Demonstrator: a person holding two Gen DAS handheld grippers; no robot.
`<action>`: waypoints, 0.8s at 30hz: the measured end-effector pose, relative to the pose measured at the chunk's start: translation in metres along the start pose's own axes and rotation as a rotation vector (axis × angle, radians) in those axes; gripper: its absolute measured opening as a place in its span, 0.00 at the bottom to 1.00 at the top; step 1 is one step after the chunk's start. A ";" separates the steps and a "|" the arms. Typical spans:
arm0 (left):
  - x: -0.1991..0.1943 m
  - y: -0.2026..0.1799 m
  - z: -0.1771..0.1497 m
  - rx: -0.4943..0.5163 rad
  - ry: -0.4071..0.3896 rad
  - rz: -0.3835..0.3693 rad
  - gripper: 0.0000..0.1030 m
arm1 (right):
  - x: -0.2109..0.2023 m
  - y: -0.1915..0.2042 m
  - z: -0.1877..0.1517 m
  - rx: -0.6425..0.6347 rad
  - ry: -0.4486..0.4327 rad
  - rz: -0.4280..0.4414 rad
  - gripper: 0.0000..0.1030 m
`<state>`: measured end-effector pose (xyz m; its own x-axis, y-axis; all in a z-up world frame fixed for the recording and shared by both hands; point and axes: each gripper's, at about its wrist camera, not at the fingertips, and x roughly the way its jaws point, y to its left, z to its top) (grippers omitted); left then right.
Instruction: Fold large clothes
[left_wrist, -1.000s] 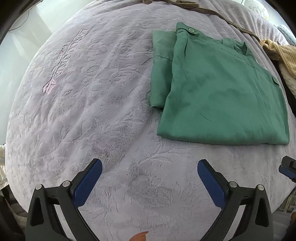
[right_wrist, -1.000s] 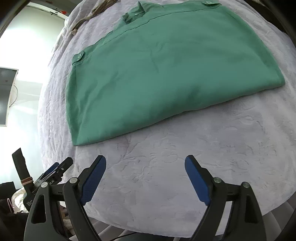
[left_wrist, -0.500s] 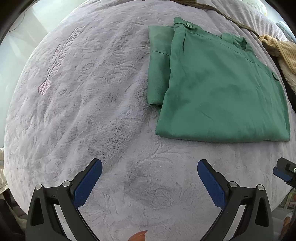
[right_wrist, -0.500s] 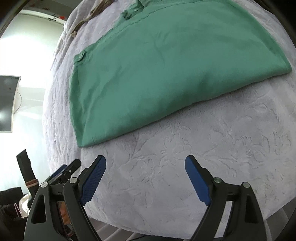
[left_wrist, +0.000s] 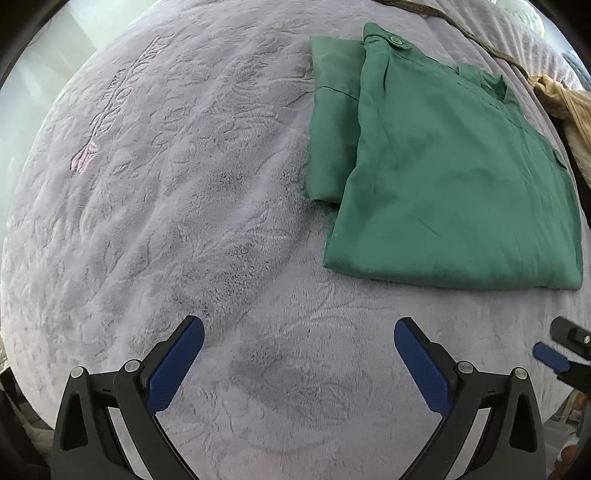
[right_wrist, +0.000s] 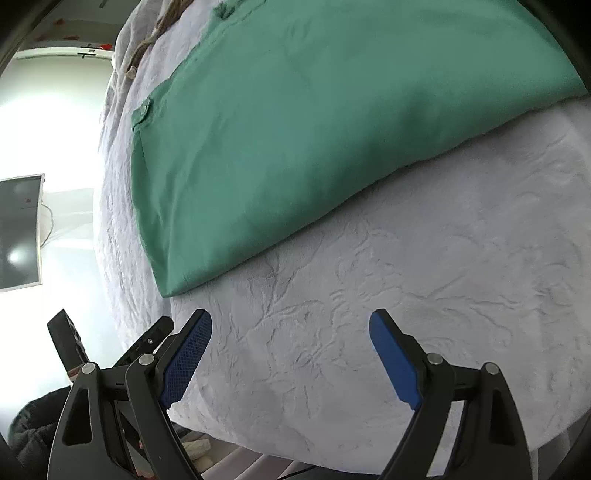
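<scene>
Left wrist view: the left gripper (left_wrist: 298, 345) gapes wide and empty over the embossed lilac plush blanket (left_wrist: 177, 206); the folded green button-up shirt (left_wrist: 443, 184) lies ahead, rightward.

Right wrist view: the right gripper (right_wrist: 291, 339), equally wide and empty, faces the shirt (right_wrist: 295, 129) just ahead.

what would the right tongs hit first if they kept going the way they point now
Most likely the bare lilac embossed plush blanket, just short of the near edge of the folded green shirt. The open right tongs have nothing between them, though depth is hard to judge.

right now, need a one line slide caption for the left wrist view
Open left tongs hover over a lilac blanket, with a partly folded green shirt lying flat ahead to the right.
</scene>
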<state>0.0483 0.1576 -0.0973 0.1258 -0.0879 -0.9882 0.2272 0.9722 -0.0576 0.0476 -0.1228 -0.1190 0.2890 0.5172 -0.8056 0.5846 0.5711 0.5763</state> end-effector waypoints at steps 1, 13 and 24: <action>0.001 0.001 0.001 0.001 -0.001 -0.003 1.00 | 0.003 -0.001 0.000 0.002 0.005 0.010 0.87; 0.017 0.014 0.031 -0.021 -0.069 -0.096 1.00 | 0.033 0.012 0.013 -0.034 0.025 0.185 0.87; 0.022 0.015 0.057 -0.037 -0.100 -0.170 1.00 | 0.062 0.018 0.030 0.069 -0.004 0.347 0.87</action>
<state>0.1090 0.1578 -0.1117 0.1841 -0.2710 -0.9448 0.2175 0.9486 -0.2297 0.0982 -0.0998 -0.1624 0.4822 0.6703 -0.5640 0.5007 0.3175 0.8053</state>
